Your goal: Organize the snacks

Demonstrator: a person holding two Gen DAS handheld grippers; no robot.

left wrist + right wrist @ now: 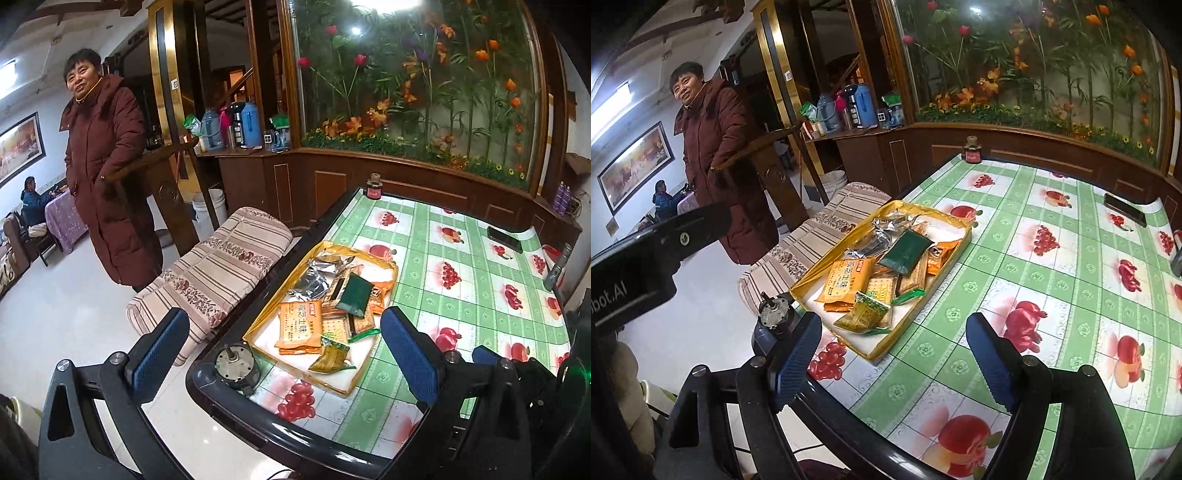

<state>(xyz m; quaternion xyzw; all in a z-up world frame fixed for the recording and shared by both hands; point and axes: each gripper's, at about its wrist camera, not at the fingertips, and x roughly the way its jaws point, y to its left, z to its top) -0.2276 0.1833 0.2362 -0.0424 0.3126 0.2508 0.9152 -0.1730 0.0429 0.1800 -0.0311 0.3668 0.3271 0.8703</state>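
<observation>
Nearest in the left wrist view, the left gripper (pixel 286 354) has its blue-padded jaws spread as wide as they go, with nothing between them; its left finger hangs out past the table edge over the floor. Only this view catches a blue fingertip of the right gripper (pixel 482 354) at its lower right. The right wrist view instead shows the left gripper's black body at its left edge, while the right gripper (pixel 895 360) holds nothing, its jaws partly apart and still widening slightly.

Just ahead of both grippers lies the yellow-rimmed tray (pixel 258 325) of snacks: an orange biscuit packet (pixel 299 325) nearest, a green-gold sachet (pixel 332 356) beside it, a dark green pouch (pixel 352 295) on top, and silver foil packets (pixel 314 277) behind. A small metal motor (pixel 236 363) sits on the table's corner, touching the tray's near corner, close to the right gripper's left finger.

Beyond the tray, the fruit-patterned tablecloth (pixel 424 258) carries a black phone (pixel 504 239) far right and a small dark jar (pixel 373 186) at the far edge. Left of the table are a striped cushioned seat (pixel 221 266) and a standing person (pixel 107 177) in a maroon coat.
</observation>
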